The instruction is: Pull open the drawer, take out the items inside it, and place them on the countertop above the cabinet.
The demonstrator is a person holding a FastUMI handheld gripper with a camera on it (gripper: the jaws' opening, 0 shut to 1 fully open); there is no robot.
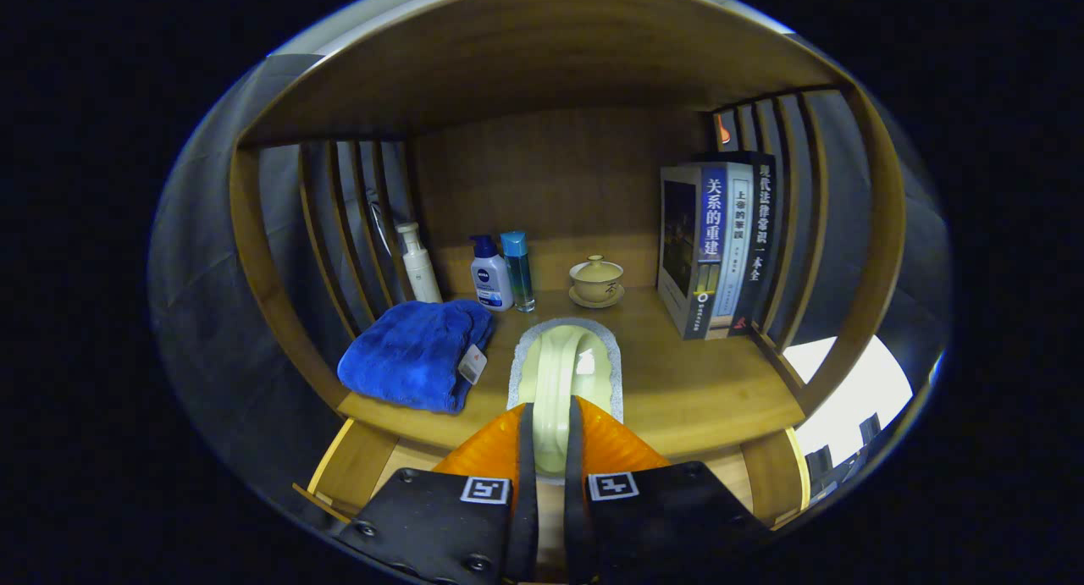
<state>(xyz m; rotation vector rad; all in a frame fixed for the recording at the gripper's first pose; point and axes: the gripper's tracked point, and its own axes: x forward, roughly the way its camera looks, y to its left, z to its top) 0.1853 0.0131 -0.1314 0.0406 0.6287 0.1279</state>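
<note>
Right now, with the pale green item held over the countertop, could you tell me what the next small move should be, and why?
Probably lower a little and open the fingers. The gripper is shut on the pale green brush-like item, which already reaches over the bare countertop, between the blue towel and the books. Whether it already touches the wood is hard to tell.

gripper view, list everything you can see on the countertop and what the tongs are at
pale green plastic scrubber with grey pad: 1, green and grey, held between the fingers, over the countertop
folded blue towel: 1, blue, left of the scrubber
white pump bottle: 1, white, rear left
white bottle with blue cap: 1, behind the towel
slim blue bottle: 1, beside it
beige lidded cup on saucer: 1, rear centre
upright books: 3, right side
wooden countertop: 1, brown
tongs: 1, orange fingers, shut on the scrubber
</note>
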